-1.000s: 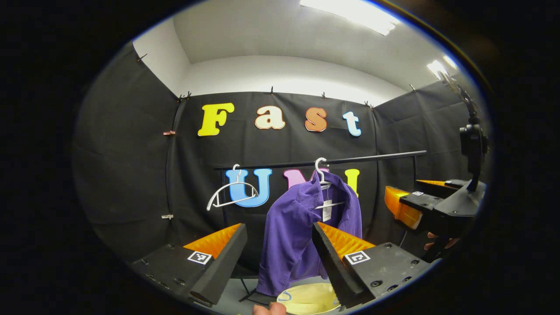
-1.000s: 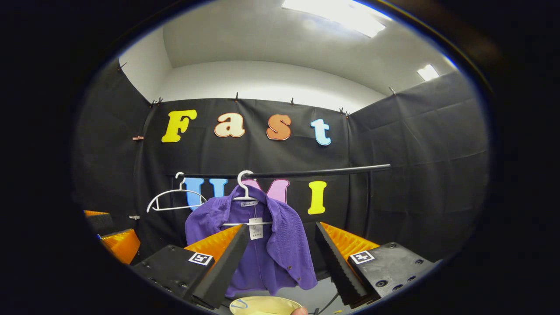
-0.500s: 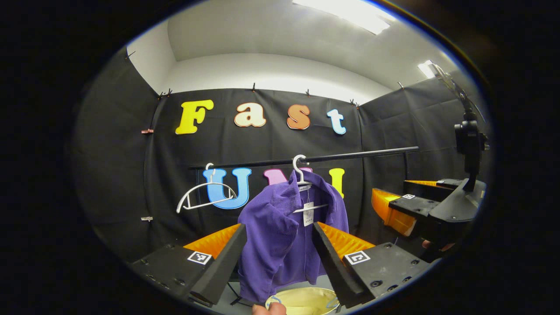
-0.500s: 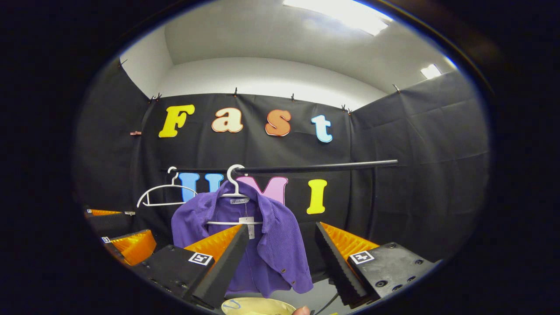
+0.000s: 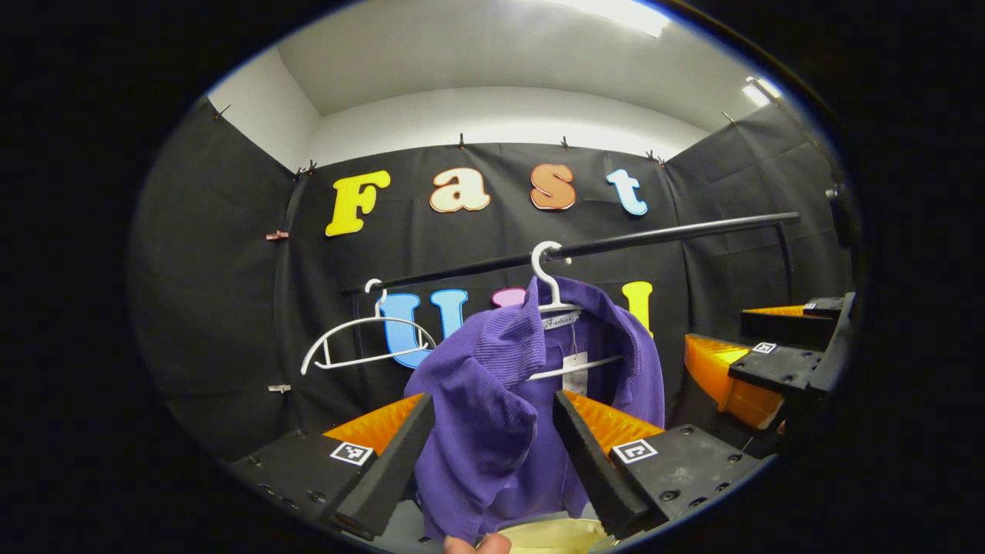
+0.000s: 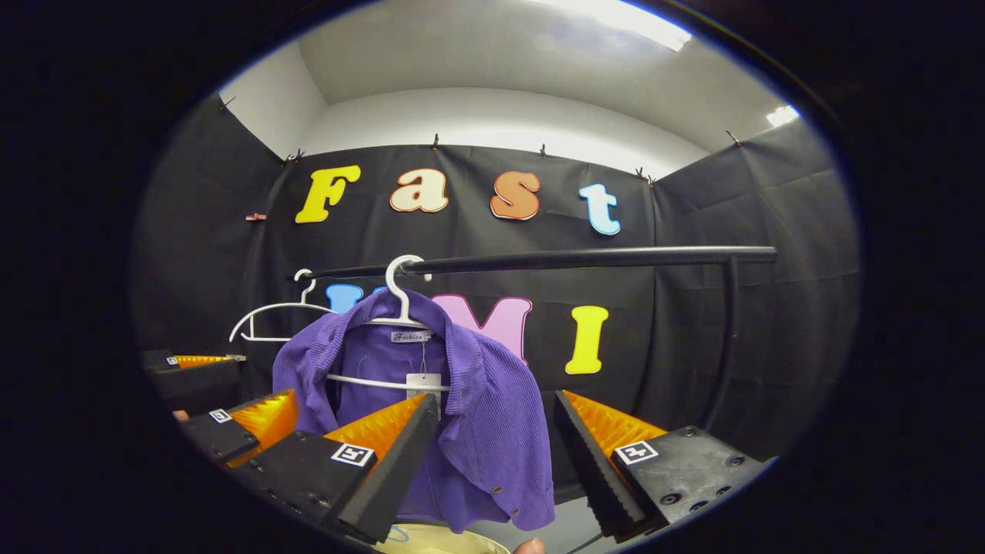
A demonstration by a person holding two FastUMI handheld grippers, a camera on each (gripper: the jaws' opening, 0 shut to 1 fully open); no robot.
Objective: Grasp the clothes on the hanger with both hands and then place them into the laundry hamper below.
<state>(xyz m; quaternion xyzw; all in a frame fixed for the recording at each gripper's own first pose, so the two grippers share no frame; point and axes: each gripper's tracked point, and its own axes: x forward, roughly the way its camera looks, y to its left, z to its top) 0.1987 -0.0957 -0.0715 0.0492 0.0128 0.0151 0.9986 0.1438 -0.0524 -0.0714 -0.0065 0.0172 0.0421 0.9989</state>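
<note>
Right now I'm in the approach step, nothing grabbed yet. The purple ribbed button-up shirt (image 5: 492, 415) hangs on a white plastic hanger (image 5: 548, 277) hooked over the black metal rail (image 5: 654, 235), sitting centre frame in the left gripper view and a bit left of centre in the right gripper view (image 6: 462, 400). An empty white hanger (image 5: 362, 346) hangs on the same rail further to the left of frame.

My left gripper (image 5: 492, 454) has its jaws spread wide, and the shirt's near sleeve and shoulder sit in the gap between the orange-and-black fingers, not touching either one as far as I can tell. My right gripper (image 6: 496, 454) is also spread wide, with the shirt's front panel and hem in front of its left finger and the gap lined up more on the shirt's right edge.

The pale yellow round laundry hamper (image 5: 550, 535) peeks in at the bottom edge of both views, right under the shirt. Only a sliver of its rim shows, so I can't say how deep it is.

Next move, I reckon: push both grippers forward until fabric sits between the pads at each shoulder, close both, then work the shirt off the hanger and lower it into the hamper.
</note>
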